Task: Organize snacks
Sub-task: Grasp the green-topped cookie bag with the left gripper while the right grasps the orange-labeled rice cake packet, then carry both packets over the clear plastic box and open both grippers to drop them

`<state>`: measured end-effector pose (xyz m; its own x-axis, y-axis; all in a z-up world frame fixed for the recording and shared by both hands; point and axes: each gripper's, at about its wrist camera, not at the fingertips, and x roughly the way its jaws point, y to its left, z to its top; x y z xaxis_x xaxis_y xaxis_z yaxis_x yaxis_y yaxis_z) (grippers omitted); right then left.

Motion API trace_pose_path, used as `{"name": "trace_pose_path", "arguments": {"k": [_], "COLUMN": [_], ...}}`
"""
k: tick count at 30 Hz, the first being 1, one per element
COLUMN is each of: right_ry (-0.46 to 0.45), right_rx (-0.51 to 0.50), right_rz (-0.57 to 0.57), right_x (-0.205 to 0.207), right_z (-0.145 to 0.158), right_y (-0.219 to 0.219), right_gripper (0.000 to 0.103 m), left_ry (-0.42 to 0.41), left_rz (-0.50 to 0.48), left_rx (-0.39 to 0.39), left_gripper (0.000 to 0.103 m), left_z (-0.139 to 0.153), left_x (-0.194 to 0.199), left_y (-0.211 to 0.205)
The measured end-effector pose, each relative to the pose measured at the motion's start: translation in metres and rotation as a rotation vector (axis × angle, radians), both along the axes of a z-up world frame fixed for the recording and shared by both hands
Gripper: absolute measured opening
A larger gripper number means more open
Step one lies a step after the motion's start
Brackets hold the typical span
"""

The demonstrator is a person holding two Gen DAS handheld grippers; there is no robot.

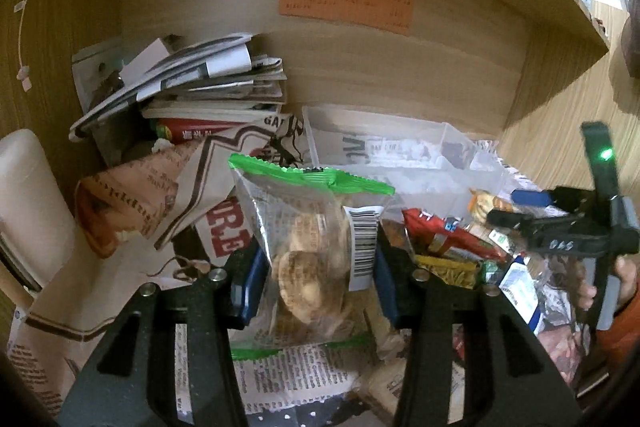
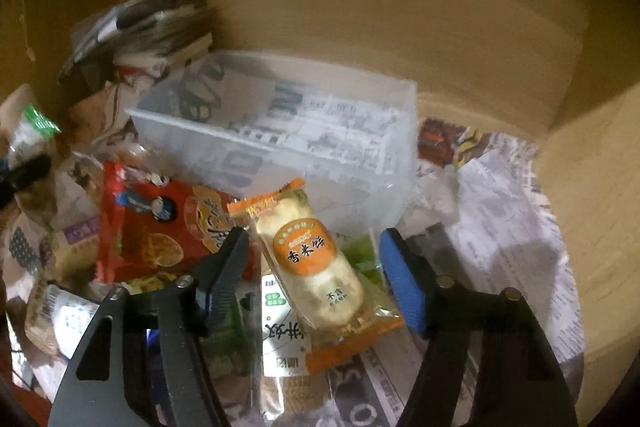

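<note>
Snacks are piled all over the newspaper-covered desk (image 2: 500,195), right in front of a clear plastic bin (image 2: 280,131) that's sitting against the wooden back wall. Left tool (image 1: 316,279) is clamped on a clear cookie bag (image 1: 316,251) with green edges, holding it upright above the mess. Right tool (image 2: 316,275) has its jaws spread wide around an orange rice cracker pack (image 2: 316,267), pads not touching it as far as I can see. Red snack bag (image 2: 160,223) sits just left of that one. Stack of magazines (image 1: 208,83) back left.
</note>
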<state>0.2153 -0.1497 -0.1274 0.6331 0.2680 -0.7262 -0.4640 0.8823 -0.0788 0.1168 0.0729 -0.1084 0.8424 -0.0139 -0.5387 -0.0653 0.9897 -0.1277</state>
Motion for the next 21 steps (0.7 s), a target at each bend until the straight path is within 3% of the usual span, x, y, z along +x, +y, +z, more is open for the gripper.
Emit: {"name": "trace_pose_path", "arguments": {"k": [7,15,17,21], "right_ry": [-0.02,-0.014,-0.001,0.029], "right_rx": [-0.056,-0.005,-0.005,-0.011], "right_rz": [0.017,0.042,0.061,0.065], "right_x": [-0.002,-0.004,-0.004,-0.001], "right_z": [0.002,0.005,0.002,-0.007], "right_y": [0.001,0.0,0.002,0.005], "right_gripper": [0.057,0.05,0.04,0.04], "left_ry": [-0.007,-0.014,-0.019,-0.035], "left_rz": [-0.012,-0.048,-0.059,-0.076], "left_rx": [0.015,0.033,0.041,0.064], "left_gripper": [0.047,0.047,0.047,0.047], "left_z": [0.009,0.021,0.028,0.039], "left_x": [0.003,0.009,0.012,0.018], "left_y": [-0.004,-0.014,-0.017,-0.024]}}
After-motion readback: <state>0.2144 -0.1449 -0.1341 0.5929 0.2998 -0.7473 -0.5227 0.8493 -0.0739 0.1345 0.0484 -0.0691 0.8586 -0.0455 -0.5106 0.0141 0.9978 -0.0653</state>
